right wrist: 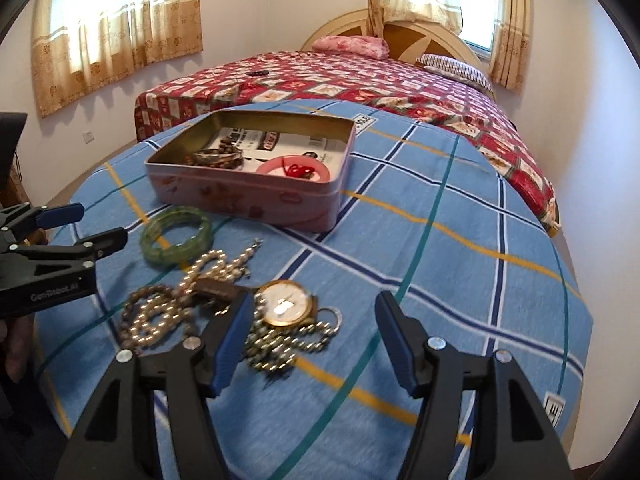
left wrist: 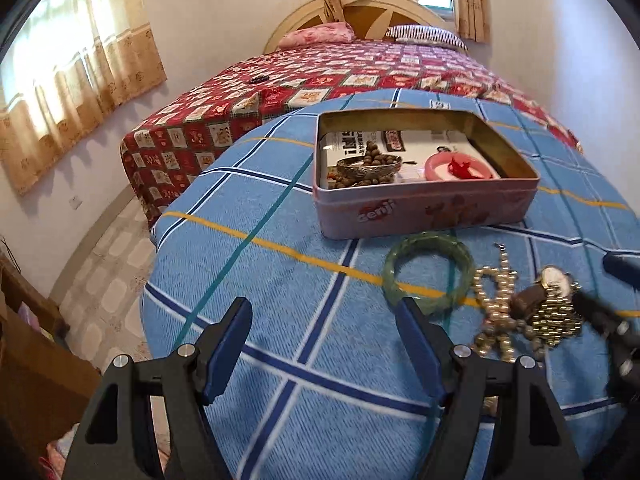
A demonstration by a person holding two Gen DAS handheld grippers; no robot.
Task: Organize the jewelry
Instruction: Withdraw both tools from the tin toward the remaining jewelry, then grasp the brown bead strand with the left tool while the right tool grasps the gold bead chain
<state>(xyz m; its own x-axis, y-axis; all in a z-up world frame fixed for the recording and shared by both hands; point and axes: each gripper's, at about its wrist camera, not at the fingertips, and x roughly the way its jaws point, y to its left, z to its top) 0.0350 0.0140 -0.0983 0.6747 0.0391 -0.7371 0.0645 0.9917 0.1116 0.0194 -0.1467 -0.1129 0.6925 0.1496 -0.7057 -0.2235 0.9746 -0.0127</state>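
Far left in right wrist view: left gripper [right wrist: 102,226], fingers [right wrist: 106,242] spread wide, nothing between them, hovering just left of green bangle [right wrist: 176,236]. Own view of same gripper [left wrist: 324,320]: right finger tip overlapping bangle's [left wrist: 428,276] near edge, contact cannot tell.

Bangle flat on blue plaid blanket [right wrist: 460,264], just in front of pink tin [right wrist: 256,196]. Tin open, no lid on; inside: printed card, brown bead bracelet with a metal bangle [left wrist: 368,164] at left, pink ring [left wrist: 456,166] with red cord at right.

Right of bangle: tangled heap. Pearl strand [right wrist: 208,268] nearest bangle, brown bead string [right wrist: 138,320] looped at heap's left, small brown object [right wrist: 216,288] on top, gold watch [right wrist: 286,304] face up at heap's right, metal band and a key ring trailing beside it.

Right gripper [right wrist: 316,316] above heap's right end, fingers partly open, holding nothing. Left finger pad [right wrist: 234,336] overlapping watch edge, touching or not cannot tell; right finger over bare blanket. Blurred in left wrist view at right edge [left wrist: 612,292].

Behind: bed [right wrist: 360,80] with red patchwork cover, two pillows at headboard, curtained windows.
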